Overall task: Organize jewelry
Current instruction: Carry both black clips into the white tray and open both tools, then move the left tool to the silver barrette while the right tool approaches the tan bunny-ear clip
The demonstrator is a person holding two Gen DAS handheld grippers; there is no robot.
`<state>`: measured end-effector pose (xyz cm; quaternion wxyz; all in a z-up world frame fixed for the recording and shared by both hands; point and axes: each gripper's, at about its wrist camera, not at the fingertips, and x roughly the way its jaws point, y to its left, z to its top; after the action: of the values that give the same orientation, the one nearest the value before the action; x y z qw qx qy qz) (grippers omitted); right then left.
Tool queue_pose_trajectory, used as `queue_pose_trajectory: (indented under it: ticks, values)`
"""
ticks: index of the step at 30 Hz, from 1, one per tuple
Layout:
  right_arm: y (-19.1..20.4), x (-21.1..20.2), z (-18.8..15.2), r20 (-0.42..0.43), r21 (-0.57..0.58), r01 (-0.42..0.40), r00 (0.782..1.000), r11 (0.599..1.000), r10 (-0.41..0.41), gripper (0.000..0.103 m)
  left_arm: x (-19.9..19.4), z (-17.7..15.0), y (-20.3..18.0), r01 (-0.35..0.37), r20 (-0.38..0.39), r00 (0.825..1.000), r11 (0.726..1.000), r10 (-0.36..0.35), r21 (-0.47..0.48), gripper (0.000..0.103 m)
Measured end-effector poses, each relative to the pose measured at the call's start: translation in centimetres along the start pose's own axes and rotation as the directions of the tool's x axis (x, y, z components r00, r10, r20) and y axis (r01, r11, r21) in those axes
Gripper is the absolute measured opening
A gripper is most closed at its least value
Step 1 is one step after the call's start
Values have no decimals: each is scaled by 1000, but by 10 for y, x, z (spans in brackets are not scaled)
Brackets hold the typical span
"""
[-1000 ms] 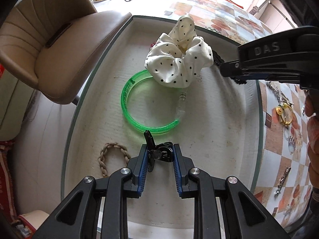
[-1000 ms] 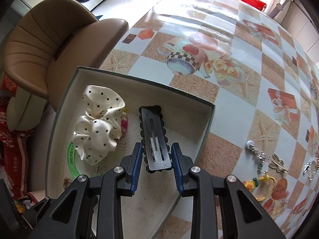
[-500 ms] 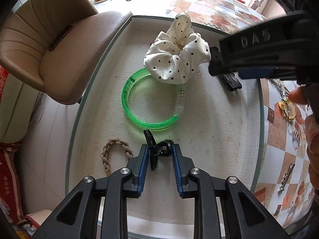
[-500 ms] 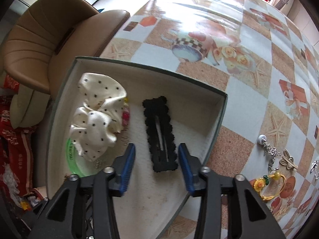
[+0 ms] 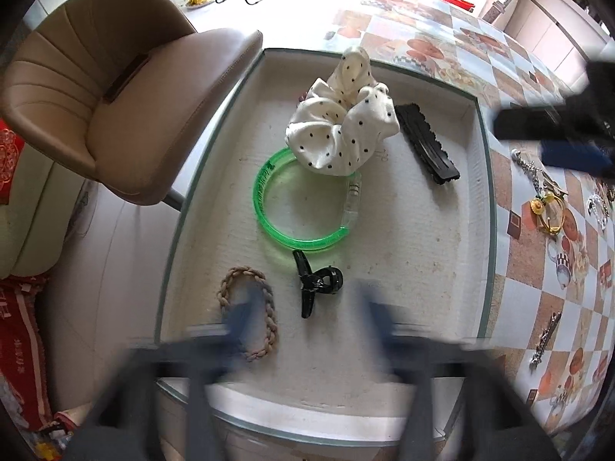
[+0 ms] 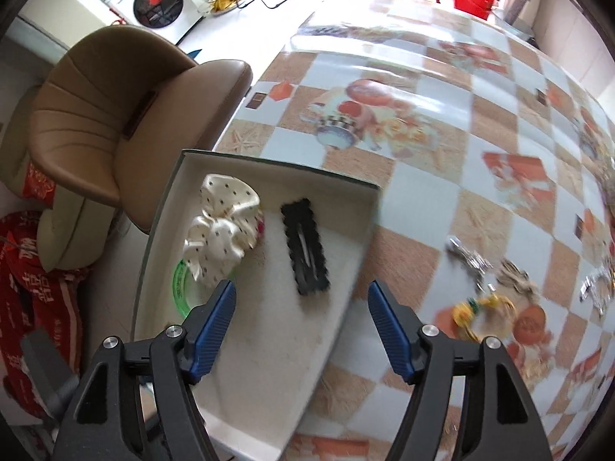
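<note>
Presently, tray (image 5: 482, 199) seen holding scrunchie (image 5: 340, 132) at 12 o'clock, green bangle (image 5: 303, 199) centred, black snap clip (image 5: 426, 142) at 2, claw clip (image 5: 317, 282) at 6; left gripper (image 5: 303, 309) blurred but spread, released; right gripper (image 6: 301, 320) spread wide, nothing gripped

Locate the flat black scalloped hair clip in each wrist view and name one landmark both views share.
Left wrist: the black hair clip lies upper right in the tray, just right of the polka-dot scrunchie.
Right wrist: the clip lies centre frame in the tray, right of the scrunchie, ahead of the open right gripper.
Shared landmark: the polka-dot scrunchie.
</note>
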<state>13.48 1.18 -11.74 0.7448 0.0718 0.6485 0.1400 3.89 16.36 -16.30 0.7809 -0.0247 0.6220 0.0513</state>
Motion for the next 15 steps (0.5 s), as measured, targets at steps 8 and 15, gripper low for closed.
queue_pose_trajectory:
  ticks: [8, 15]
  values:
    - [-45, -31, -50, -24, 131, 23, 999, 991, -20, 80, -24, -3, -10, 8, 23, 1000, 999, -9, 40, 94]
    - [-92, -55, -98, -28, 275, 53, 999, 960, -47, 87, -43, -12, -29, 24, 42, 999, 989, -30, 146, 103]
